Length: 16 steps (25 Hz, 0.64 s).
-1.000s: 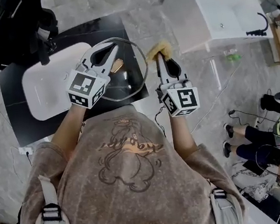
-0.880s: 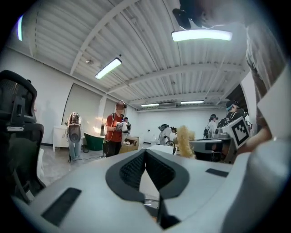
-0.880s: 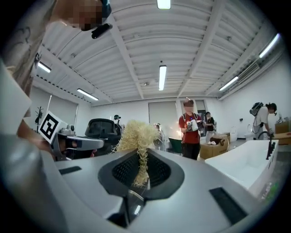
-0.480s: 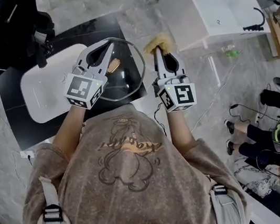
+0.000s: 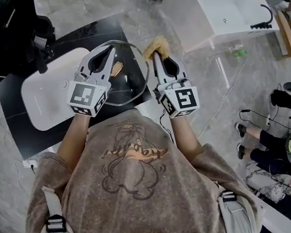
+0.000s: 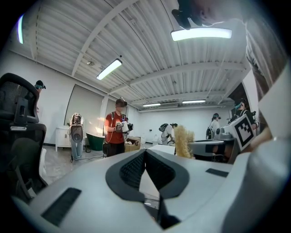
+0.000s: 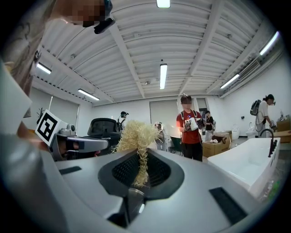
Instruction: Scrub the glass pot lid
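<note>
The glass pot lid (image 5: 135,80) is held up flat by the left gripper (image 5: 106,52), jaws pressed together on it; a yellow scrubber (image 5: 157,45) is pinched in the right gripper (image 5: 159,56) — just right of the lid's rim, seemingly apart; a short leftward move is called for.

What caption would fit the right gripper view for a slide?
Right gripper shut on a straw-coloured scrubber, a person in red beyond.

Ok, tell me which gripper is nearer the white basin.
Left. The left gripper sits at the right end of the white basin. The right gripper, clamped on the yellow scrubber, is further right, past the glass lid.
</note>
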### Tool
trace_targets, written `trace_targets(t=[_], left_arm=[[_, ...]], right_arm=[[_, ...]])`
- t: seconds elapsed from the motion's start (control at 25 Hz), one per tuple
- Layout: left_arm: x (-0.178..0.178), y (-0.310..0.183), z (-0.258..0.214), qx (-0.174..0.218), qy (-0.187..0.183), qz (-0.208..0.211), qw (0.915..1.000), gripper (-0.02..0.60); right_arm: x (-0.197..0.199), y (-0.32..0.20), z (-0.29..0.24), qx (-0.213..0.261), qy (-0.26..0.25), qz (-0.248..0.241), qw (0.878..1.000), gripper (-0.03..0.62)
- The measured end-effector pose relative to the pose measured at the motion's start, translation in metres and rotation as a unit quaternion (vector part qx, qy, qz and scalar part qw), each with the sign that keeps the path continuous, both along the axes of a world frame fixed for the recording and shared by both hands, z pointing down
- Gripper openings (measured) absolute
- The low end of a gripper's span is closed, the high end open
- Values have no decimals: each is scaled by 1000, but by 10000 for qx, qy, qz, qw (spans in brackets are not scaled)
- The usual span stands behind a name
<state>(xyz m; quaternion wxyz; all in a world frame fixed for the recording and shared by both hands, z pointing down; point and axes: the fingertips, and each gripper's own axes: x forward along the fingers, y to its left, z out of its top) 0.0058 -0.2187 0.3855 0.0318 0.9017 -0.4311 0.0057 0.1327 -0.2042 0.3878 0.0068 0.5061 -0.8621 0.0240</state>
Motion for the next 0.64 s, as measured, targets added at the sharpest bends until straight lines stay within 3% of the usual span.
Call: trace_targets(t=[0.64], left_arm=[[1, 12, 11, -243, -105, -131, 9996, 17]], right_arm=[[-9, 17, 13, -241, -111, -170, 9995, 38]])
